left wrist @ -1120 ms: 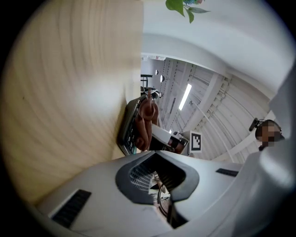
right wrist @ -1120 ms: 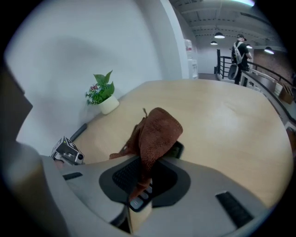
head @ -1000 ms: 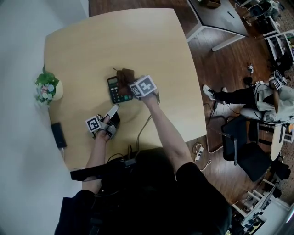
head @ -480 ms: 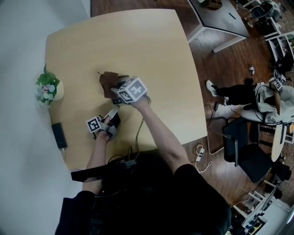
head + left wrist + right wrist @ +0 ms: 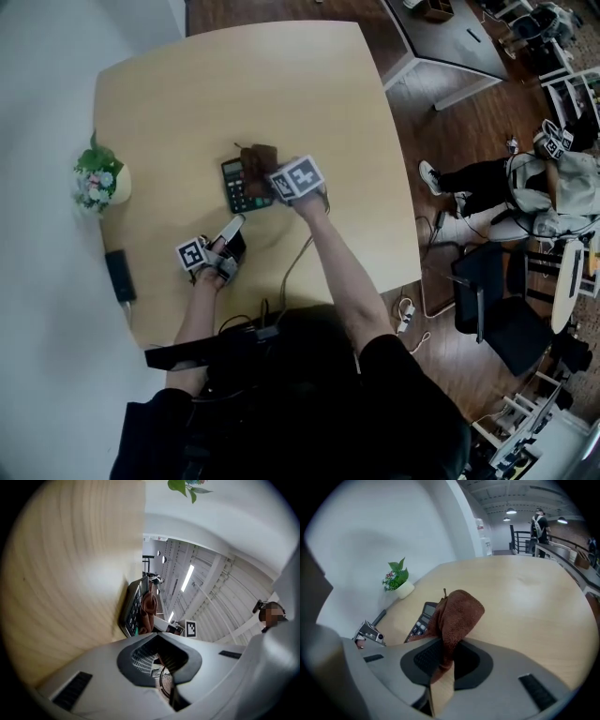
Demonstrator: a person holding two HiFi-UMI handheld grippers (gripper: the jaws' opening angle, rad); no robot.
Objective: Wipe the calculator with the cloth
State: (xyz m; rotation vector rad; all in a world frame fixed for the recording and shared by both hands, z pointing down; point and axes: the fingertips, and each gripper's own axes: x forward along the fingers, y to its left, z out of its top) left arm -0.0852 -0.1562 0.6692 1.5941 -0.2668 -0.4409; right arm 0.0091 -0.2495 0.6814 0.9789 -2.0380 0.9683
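We have the right gripper clenched on the cloth. It's a brown bunch pinched between the pads, bulging out past the tips. The gripper tilts down at the table, and the cloth hangs over the right side of the calculator. From the head view the cloth sits at the calculator's far right corner. We cannot tell how firmly it presses.

The calculator lies flat on the pale wood, a little nearer our edge than the middle, with its dark keys and display uncovered on the left half.

Over to the left gripper: jaws closed together, nothing between them. It lies low and about level over the table, nose toward the calculator and just short of its near edge, not touching.

At the table's left rim stands a small plant in a pale pot. A black slab lies nearer us along the same rim. Both are well apart from the calculator. Off to the right, beyond the table, a person sits on a chair.
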